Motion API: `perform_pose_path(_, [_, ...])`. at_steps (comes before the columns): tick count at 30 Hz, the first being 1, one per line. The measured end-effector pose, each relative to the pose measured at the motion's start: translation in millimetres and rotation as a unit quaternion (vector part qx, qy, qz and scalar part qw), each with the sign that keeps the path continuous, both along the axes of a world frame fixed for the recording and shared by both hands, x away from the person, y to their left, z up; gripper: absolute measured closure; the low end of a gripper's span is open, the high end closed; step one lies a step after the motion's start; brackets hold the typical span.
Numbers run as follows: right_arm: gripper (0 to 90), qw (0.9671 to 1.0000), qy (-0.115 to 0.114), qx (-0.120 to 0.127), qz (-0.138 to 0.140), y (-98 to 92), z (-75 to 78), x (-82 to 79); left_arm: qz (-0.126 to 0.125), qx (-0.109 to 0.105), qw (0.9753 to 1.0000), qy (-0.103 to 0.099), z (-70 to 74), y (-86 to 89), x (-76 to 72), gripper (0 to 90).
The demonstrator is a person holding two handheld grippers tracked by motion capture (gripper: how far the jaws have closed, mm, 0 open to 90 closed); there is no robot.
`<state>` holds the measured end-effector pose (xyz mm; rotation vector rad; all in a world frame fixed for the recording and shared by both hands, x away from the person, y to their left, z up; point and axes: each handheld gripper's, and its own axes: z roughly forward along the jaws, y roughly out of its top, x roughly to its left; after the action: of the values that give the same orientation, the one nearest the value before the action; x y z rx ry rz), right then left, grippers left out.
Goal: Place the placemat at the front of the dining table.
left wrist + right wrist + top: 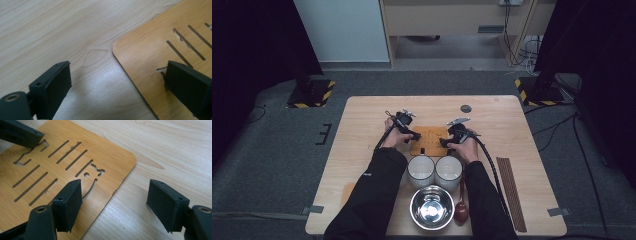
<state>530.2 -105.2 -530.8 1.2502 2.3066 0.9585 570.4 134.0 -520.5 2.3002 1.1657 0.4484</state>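
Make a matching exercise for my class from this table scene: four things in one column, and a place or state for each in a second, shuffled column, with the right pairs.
Things
1. wooden board
2. steel bowl
3. dark spoon
4. left gripper

Places or states
A. lies just right of the steel bowl
B. fingers apart, astride a corner of the board
C. lies flat between the two grippers, with slots cut through it
D. stands at the near table edge, in front of two white cups

Pairs: 1-C, 2-D, 3-A, 4-B
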Motion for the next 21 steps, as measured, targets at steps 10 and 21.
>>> perform_pose_path(10, [27.7,0.9992,-0.029,-0.004,-0.026,3.1,-3.2,5.6,0.024,-0.001,0.9996,-0.015,-1.9,-0.2,4.6,4.9])
perform_pose_path(21, [28.4,0.9987,-0.040,0.014,-0.029,-0.1,-3.9,7.4,0.038,-0.021,0.9989,-0.016,1.0,0.8,7.5,6.3])
